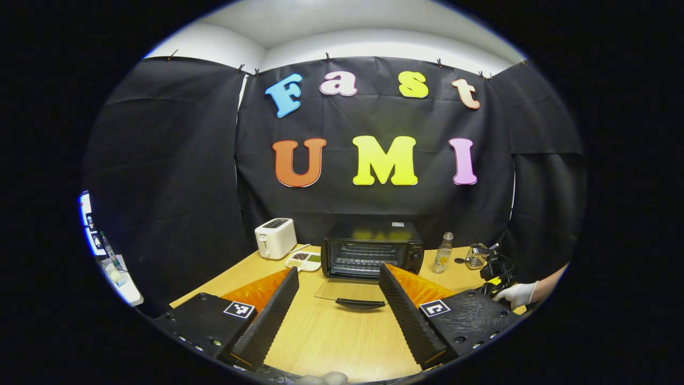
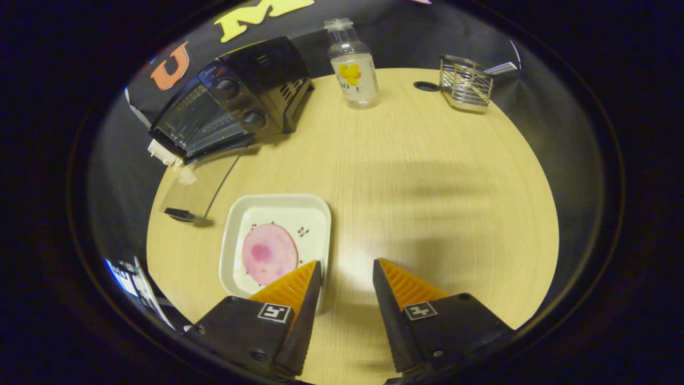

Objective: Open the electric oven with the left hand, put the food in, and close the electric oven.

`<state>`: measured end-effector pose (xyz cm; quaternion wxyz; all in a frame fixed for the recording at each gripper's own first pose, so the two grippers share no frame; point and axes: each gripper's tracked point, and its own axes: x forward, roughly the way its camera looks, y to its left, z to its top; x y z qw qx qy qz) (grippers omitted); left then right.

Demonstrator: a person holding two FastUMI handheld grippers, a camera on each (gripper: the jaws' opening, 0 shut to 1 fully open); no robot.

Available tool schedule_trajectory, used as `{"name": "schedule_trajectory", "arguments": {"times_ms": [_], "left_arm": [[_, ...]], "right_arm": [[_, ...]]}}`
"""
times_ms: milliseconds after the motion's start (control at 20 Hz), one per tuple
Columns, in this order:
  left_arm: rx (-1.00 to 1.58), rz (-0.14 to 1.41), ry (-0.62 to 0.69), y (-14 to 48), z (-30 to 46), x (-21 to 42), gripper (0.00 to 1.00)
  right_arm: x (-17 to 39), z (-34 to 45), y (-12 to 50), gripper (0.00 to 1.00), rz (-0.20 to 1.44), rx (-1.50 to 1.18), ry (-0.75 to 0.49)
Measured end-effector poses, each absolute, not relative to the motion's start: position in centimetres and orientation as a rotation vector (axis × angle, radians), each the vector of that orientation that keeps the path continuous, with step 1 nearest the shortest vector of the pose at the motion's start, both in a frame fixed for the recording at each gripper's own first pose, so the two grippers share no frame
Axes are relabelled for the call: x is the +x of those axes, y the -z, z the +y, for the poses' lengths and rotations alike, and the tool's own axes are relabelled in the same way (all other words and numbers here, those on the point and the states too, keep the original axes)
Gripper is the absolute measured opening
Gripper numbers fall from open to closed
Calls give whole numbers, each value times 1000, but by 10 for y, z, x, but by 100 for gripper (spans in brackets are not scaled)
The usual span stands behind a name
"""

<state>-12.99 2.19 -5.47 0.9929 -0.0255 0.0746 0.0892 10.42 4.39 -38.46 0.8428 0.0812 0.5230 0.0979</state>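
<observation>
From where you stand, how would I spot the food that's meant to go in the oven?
Start at the black oven at the back of the wooden table, its glass door folded down flat. Just in front of that door sits a white tray. The food is the round pink slice lying on it, the only pink thing on the table.

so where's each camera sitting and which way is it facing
Left gripper view: rides the left gripper, low over the table, facing the open oven and booth wall; its open fingers and a gloved hand show.
Right gripper view: rides the right gripper, looking down at the plate of food; its open fingers show.
Both share the oven, bottle, rack and table.
</observation>
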Motion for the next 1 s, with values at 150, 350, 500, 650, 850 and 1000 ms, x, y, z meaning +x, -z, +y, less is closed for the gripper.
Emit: {"name": "schedule_trajectory", "arguments": {"times_ms": [150,350,500,650,850,1000], "left_arm": [[-42,146,-162,56,33,-128,96],[-53,163,-144,66,47,-121,96],[-63,139,-139,61,57,-118,96],[-78,135,-131,69,63,-118,96],[-78,149,-125,78,72,-119,96],[-79,154,-120,82,73,-119,97]], "right_arm": [[105,49,386,48,1135,152,-196],[105,54,387,33,1163,95,-188],[108,54,390,14,1170,95,-156],[108,55,390,8,1191,90,-158],[107,55,389,5,1193,119,-184],[104,58,389,4,1219,254,-224]]}}
